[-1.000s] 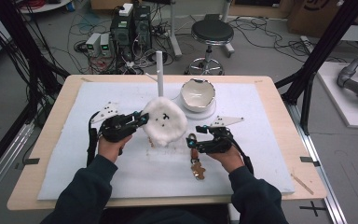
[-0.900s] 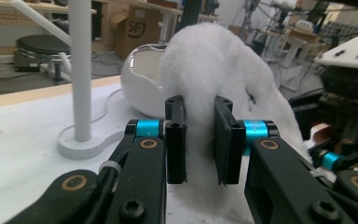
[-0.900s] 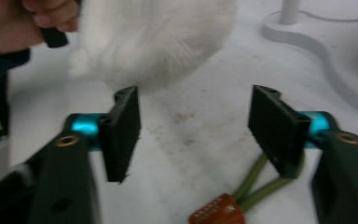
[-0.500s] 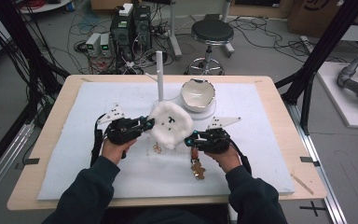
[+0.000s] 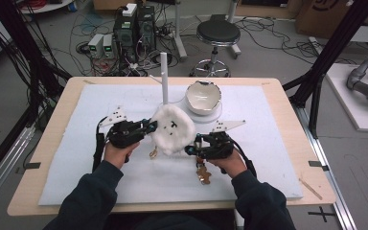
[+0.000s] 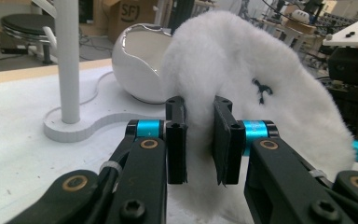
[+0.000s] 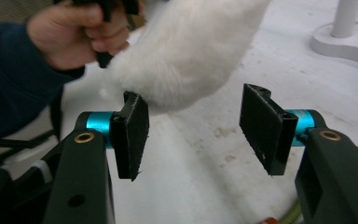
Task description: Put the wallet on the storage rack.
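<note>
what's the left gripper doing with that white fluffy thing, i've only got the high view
observer: the left gripper is shut on the fluffy thing, with fur squeezed between both pads.
operator: and does the right one have it too
observer: no. The right gripper is open and its jaws have just been opening. The fur's lower edge hangs beside one pad, and neither pad presses on it.
</note>
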The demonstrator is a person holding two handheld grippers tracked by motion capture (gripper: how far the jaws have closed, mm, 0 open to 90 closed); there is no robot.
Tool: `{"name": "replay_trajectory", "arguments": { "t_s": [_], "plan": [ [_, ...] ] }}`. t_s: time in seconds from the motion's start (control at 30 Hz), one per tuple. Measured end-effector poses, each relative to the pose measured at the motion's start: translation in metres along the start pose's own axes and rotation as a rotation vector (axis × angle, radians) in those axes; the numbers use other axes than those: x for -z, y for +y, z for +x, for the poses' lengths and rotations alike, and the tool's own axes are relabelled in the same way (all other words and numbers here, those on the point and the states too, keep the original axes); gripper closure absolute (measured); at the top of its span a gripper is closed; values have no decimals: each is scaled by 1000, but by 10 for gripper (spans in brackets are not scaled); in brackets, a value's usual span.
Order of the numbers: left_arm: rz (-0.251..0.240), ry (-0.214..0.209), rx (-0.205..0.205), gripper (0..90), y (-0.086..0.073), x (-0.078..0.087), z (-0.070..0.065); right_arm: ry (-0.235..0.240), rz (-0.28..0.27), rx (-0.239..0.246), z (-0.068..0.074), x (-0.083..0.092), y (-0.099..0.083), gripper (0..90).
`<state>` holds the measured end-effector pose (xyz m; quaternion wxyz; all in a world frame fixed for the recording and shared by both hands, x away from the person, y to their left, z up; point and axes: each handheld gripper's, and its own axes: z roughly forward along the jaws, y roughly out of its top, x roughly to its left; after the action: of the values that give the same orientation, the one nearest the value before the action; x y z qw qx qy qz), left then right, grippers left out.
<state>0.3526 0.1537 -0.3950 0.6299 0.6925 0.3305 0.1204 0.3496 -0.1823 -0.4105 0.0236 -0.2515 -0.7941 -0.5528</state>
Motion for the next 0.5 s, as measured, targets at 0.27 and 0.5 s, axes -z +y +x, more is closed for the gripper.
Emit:
{"name": "replay_trajectory", "arguments": {
  "t_s": [0.27, 0.5],
  "plan": [
    [-6, -5, 8, 767, 0, 0, 0, 59, -37, -30, 0, 2, 1, 404],
    [132, -80, 22, 753, -8, -11, 0, -154, -38, 19, -1, 14, 4, 744]
  ]
}}
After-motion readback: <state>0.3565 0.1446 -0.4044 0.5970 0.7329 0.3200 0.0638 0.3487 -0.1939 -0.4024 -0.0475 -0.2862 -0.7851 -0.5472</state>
